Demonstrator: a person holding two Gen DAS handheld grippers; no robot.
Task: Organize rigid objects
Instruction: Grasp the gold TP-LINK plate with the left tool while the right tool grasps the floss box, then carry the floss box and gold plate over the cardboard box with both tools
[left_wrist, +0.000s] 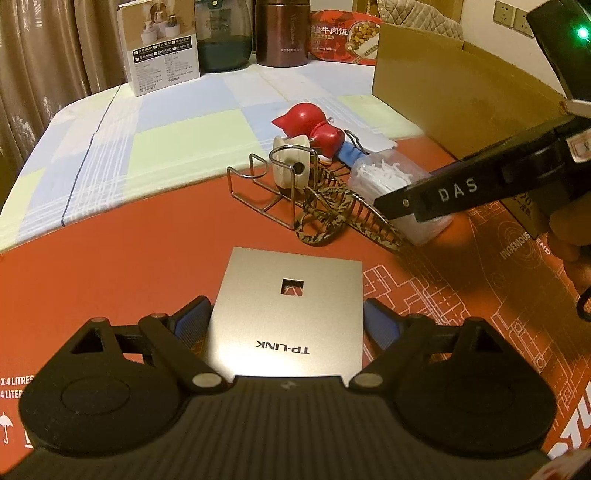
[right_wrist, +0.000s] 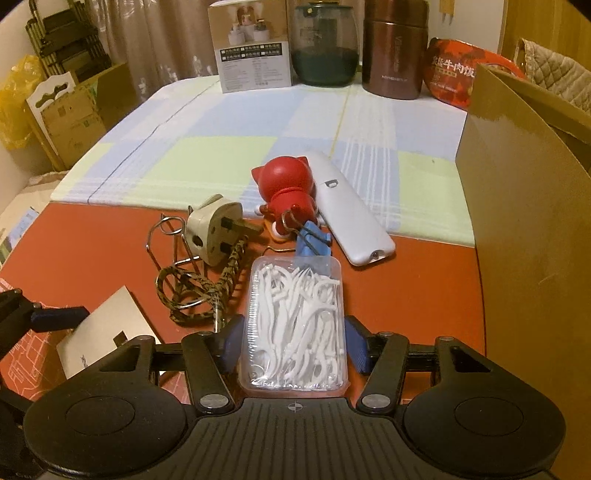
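A silver TP-LINK plate (left_wrist: 291, 314) with a square hole lies low over the red mat, and my left gripper (left_wrist: 286, 325) is shut on it, its blue pads on the plate's two side edges. In the right wrist view the plate (right_wrist: 107, 336) shows at lower left. A clear box of white floss picks (right_wrist: 295, 317) sits between the pads of my right gripper (right_wrist: 293, 343), which is shut on its sides. From the left wrist view that floss box (left_wrist: 384, 177) is partly hidden behind the right gripper's black finger (left_wrist: 443, 192).
Just beyond stand a red cat figure (right_wrist: 288, 181), a beige plug (right_wrist: 214, 229) on a wire rack (left_wrist: 258, 188), a camouflage cord (right_wrist: 199, 291), a blue clip (right_wrist: 312, 243) and a white case (right_wrist: 351, 210). A cardboard box (right_wrist: 528, 221) rises at the right. A carton (left_wrist: 162, 51), jar (left_wrist: 223, 40) and flask (left_wrist: 280, 33) line the back.
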